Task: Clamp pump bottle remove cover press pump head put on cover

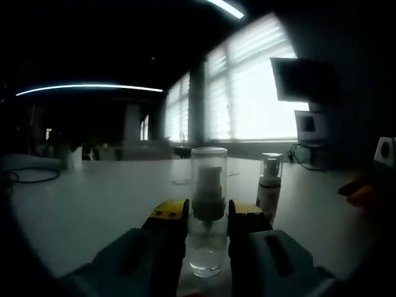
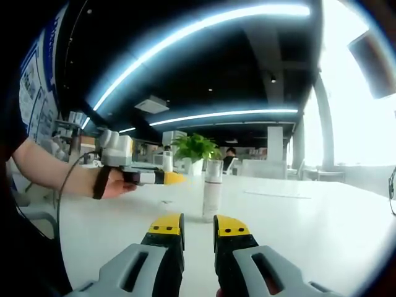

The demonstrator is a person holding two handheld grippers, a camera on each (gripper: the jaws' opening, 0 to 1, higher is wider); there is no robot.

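A clear pump bottle with a clear cover over its pump head stands on the white table. It sits between my left gripper jaws, whose yellow tips press its sides. A second bottle, white with a clear cover, stands just beyond to the right. In the right gripper view that white bottle stands straight ahead of my right gripper, which is open a little with nothing between its jaws. A hand holds the left gripper at the left, with the clamped bottle rising above its tips.
The right gripper's orange tip shows at the table's right side. A cable lies at the far left. A potted plant stands behind the bottles. Bright windows and a monitor are at the back.
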